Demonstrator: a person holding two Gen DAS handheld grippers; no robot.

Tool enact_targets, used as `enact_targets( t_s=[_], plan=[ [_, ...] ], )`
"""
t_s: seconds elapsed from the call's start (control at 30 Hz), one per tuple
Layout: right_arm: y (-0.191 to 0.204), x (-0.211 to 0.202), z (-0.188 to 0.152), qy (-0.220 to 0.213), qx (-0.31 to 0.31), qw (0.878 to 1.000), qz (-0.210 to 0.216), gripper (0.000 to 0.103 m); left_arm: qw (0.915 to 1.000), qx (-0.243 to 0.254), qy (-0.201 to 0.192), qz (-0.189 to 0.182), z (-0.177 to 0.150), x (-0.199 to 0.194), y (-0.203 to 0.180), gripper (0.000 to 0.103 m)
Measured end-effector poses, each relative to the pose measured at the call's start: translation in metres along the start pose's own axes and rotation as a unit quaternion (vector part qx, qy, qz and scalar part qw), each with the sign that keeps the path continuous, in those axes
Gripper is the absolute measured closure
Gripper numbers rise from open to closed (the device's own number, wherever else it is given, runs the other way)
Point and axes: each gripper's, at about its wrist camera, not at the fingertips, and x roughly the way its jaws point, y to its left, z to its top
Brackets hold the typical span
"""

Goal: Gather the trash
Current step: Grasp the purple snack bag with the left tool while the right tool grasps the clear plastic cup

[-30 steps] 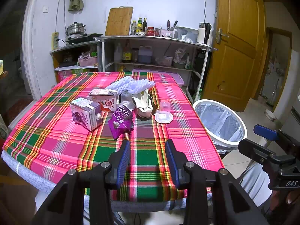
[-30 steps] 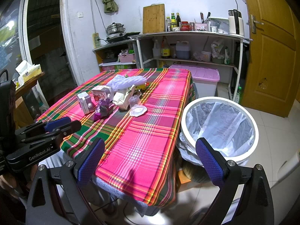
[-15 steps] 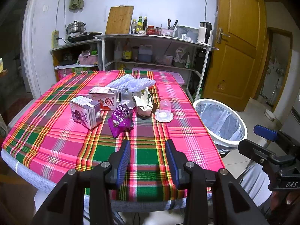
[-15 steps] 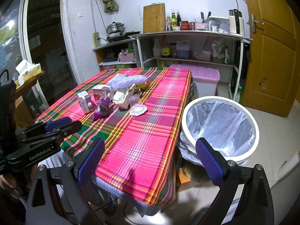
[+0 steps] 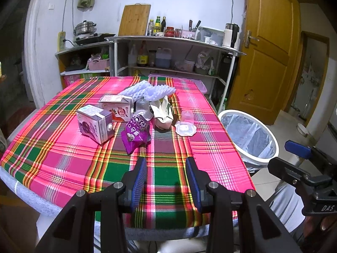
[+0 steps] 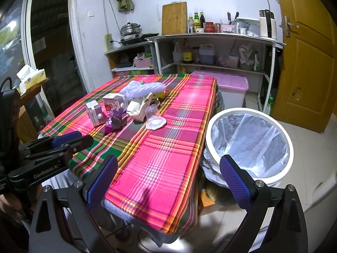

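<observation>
Purple snack packet (image 5: 135, 133) flat, long axis toward left gripper (image 5: 166, 181); both grippers' jaws spread, empty.

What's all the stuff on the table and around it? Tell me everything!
tablecloth: one, pink and green plaid, covering the table.
purple carton: one, purple and white, left of the pile.
pink carton: one, pink and white, behind the purple carton.
snack wrapper: one, purple, front of the pile.
foam fruit nets: a heap, white, back of the pile.
clear plastic cups: two, upside down; one sits right of the pile.
crumpled paper bag: one, cream, middle.
trash bin: one, white with a liner, on the floor right of the table.
storage box: one, pink lid, beyond the table.
left gripper: blue fingers, apart, empty.
right gripper: blue fingers, wide apart, empty.
</observation>
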Motion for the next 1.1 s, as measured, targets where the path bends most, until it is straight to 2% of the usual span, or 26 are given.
enact_targets(
  t_s=[0.27,0.57,0.7,0.87,1.1],
  plan=[
    [0.002,0.021,0.011,0.008,-0.009,1.0,0.004,0.005,0.9998,-0.019,0.008,0.002,0.006,0.017,0.016,0.065],
    [0.005,0.057,0.028,0.032,-0.014,0.999,0.033,0.021,0.9992,-0.035,0.014,0.01,0.02,0.04,0.035,0.064],
    [0.01,0.076,0.036,0.04,-0.025,0.998,0.042,0.023,0.999,-0.039,0.019,0.01,0.026,0.052,0.041,0.055],
    [0.014,0.103,0.048,0.051,-0.038,0.997,0.05,0.023,0.9989,-0.039,0.027,0.003,0.035,0.069,0.046,0.052],
    [0.014,0.136,0.061,0.075,-0.046,0.994,0.061,0.032,0.9984,-0.034,0.045,0.007,0.041,0.091,0.05,0.051]
  ],
)
